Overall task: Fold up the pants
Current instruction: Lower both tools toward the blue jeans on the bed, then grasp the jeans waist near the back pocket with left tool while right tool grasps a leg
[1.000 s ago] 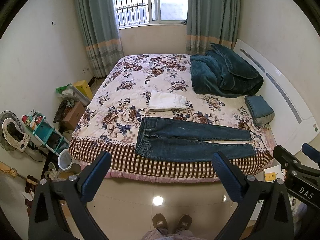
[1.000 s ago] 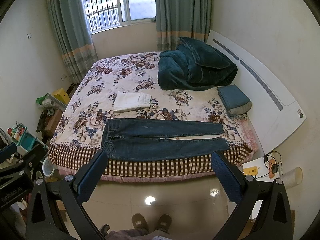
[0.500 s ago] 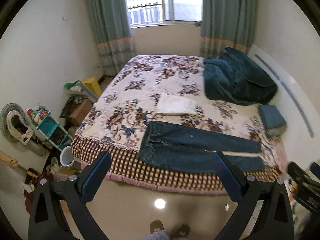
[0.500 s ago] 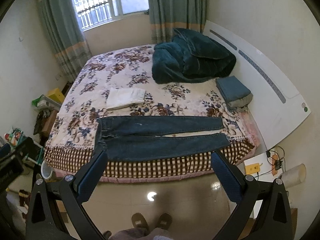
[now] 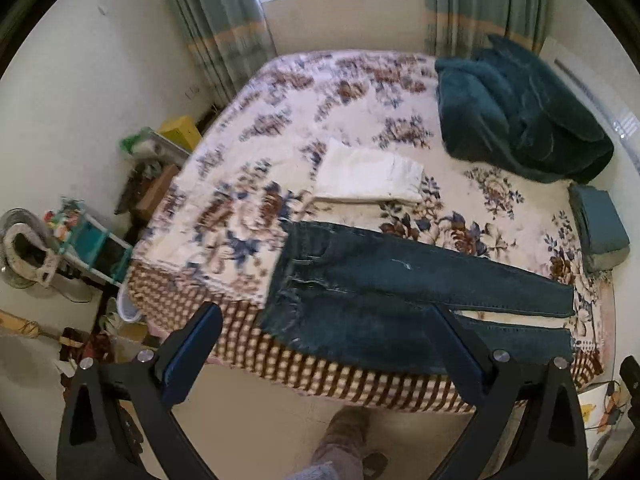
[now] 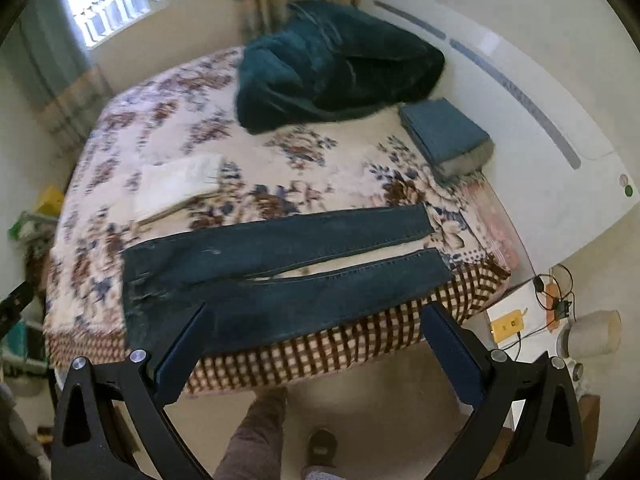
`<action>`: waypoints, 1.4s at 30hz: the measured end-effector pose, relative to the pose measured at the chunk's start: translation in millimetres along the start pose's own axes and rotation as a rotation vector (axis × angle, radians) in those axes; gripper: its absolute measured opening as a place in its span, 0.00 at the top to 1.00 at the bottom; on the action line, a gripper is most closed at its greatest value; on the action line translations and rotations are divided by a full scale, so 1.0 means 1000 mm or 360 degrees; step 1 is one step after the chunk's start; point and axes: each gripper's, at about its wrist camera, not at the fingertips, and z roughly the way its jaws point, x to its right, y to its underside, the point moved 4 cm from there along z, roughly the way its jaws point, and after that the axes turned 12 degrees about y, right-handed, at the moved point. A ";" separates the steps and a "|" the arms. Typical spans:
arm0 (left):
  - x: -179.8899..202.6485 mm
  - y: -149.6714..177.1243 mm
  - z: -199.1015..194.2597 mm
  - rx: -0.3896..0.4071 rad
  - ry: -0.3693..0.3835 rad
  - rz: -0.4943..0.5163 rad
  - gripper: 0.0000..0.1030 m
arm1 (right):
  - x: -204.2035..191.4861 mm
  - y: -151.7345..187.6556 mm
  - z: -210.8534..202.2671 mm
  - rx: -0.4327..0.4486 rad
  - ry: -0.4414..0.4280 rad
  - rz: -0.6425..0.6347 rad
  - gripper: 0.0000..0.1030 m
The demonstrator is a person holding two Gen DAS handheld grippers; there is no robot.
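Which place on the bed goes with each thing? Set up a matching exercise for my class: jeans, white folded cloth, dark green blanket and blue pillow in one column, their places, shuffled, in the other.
Things:
1. jeans
2. white folded cloth
3. dark green blanket
4. blue pillow

Places:
A. bunched in a heap on the far part of the bed, near the headboard
B. spread flat along the near edge of the bed
C. against the headboard, nearer than the heap
D. mid-bed, just beyond the waistband

Pairs: 1-B, 2-D, 3-A, 4-C
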 end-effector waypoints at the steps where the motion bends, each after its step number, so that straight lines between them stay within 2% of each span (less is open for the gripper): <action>1: 0.001 -0.007 0.015 -0.0023 0.0004 0.0000 0.00 | -0.003 -0.009 0.019 -0.0021 0.0017 0.0019 0.00; 7: 0.012 -0.057 0.113 -0.0186 0.0041 0.0007 0.00 | -0.038 -0.072 0.135 -0.0222 0.0135 0.0127 0.00; 12: 0.014 -0.082 0.199 -0.0358 0.0023 -0.0014 0.00 | -0.068 -0.110 0.232 -0.0391 0.0174 0.0195 0.00; 18: 0.013 -0.094 0.304 -0.0510 -0.0075 -0.0115 0.00 | -0.092 -0.133 0.353 -0.0583 0.0185 0.0271 0.00; 28: 0.013 -0.097 0.456 -0.0715 -0.0208 -0.0311 0.00 | -0.091 -0.143 0.522 -0.0830 0.0221 0.0425 0.00; 35: -0.007 -0.091 0.516 -0.0818 -0.0273 -0.0551 0.00 | -0.066 -0.135 0.603 -0.0988 0.0265 0.0584 0.00; 42: -0.041 -0.061 0.529 -0.0941 -0.0352 -0.0751 0.00 | -0.054 -0.112 0.650 -0.1148 0.0262 0.0759 0.00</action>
